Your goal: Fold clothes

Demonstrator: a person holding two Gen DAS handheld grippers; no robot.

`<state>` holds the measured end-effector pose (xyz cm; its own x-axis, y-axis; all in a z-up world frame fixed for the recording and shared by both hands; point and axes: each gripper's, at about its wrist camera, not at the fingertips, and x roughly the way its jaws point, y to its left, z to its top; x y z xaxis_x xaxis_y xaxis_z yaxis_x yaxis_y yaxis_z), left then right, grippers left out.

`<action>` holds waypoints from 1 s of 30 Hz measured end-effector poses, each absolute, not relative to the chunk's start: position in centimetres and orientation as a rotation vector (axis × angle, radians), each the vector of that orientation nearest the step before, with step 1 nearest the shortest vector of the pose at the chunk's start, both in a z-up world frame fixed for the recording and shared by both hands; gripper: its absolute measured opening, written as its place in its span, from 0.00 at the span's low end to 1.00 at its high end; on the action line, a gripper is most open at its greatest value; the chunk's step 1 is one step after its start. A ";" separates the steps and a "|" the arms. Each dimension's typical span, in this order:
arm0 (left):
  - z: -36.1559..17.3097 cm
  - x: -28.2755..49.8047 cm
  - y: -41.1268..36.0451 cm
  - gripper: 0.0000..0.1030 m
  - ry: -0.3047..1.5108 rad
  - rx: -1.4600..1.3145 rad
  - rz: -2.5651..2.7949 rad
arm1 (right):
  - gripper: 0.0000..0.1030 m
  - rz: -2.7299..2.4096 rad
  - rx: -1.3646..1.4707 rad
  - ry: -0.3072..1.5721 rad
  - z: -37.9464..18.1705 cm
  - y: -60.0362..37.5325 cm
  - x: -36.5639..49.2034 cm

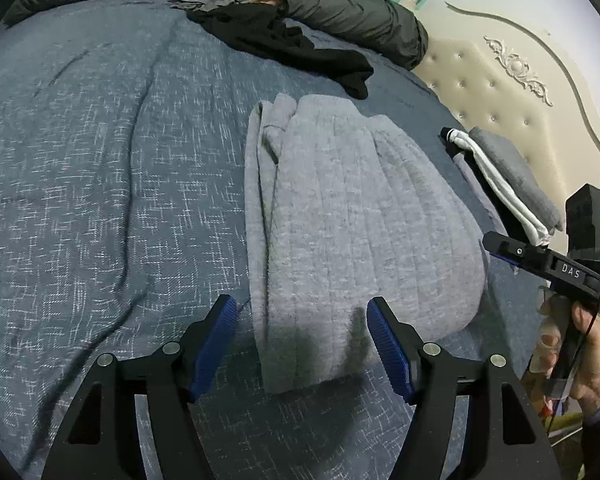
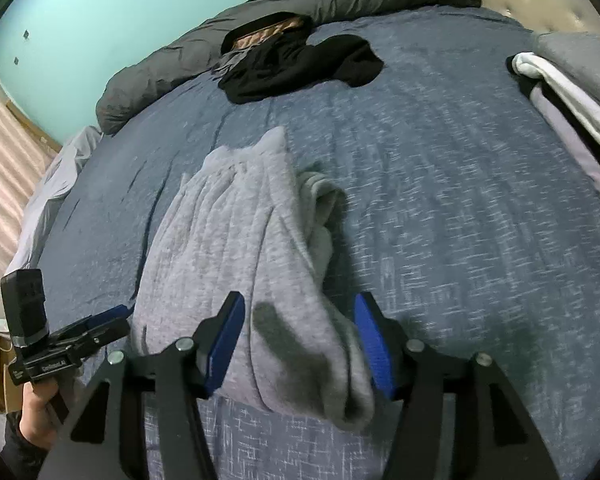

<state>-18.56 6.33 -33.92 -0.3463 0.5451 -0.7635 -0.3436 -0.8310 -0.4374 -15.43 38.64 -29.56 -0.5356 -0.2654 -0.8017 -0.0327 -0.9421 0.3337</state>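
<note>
Lying on the blue bedspread [image 1: 100, 168] near its front edge is the grey knit garment [image 1: 348, 216], already folded over into a long bundle, with one bunched end pointing toward the far side. The left gripper [image 1: 302, 346] hovers just over its near end with the jaws spread wide and nothing between the blue pads [image 1: 216, 344]. Same deal with the right gripper [image 2: 300, 344]: jaws apart, sitting above the near folded end of the garment, not pinching it as far as I can tell.

Further back, near the far edge, there's a black garment [image 1: 284, 48] in a crumpled heap, touching a dark grey duvet [image 1: 352, 8] rolled up along that edge. By the headboard [image 1: 512, 92] edge sits a small stack of folded clothes [image 1: 508, 184], grey on top with white and black showing.
</note>
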 end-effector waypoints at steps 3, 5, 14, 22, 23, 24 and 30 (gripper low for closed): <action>-34.2 -18.9 6.8 0.69 -0.258 -1.358 2.198 | 0.56 -2.604 1.446 -0.434 -30.2 38.3 -15.8; -34.4 -19.1 7.0 0.69 -0.251 -1.364 2.203 | 0.56 -2.611 1.461 -0.431 -30.8 38.4 -16.3; -35.2 -19.8 7.9 0.53 -0.187 -1.369 2.214 | 0.43 -2.616 1.512 -0.414 -33.3 38.5 -18.4; -35.5 -20.2 7.9 0.49 -0.157 -1.378 2.243 | 0.30 -2.645 1.570 -0.290 -34.9 37.0 -19.4; -35.2 -20.1 7.8 0.49 -0.153 -1.372 2.249 | 0.31 -2.651 1.567 -0.294 -34.7 37.2 -19.4; -35.0 -20.0 7.8 0.49 -0.148 -1.367 2.255 | 0.31 -2.656 1.564 -0.298 -34.5 37.5 -19.3; -34.1 -19.7 7.7 0.50 -0.143 -1.342 2.255 | 0.31 -2.682 1.439 -0.423 -30.7 38.3 -17.2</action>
<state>-19.73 7.73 -34.05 -0.3834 0.4737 -0.7928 -0.3696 -0.8654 -0.3384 -17.25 38.30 -30.68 -0.5594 -0.1888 -0.8071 -0.0686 -0.9598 0.2721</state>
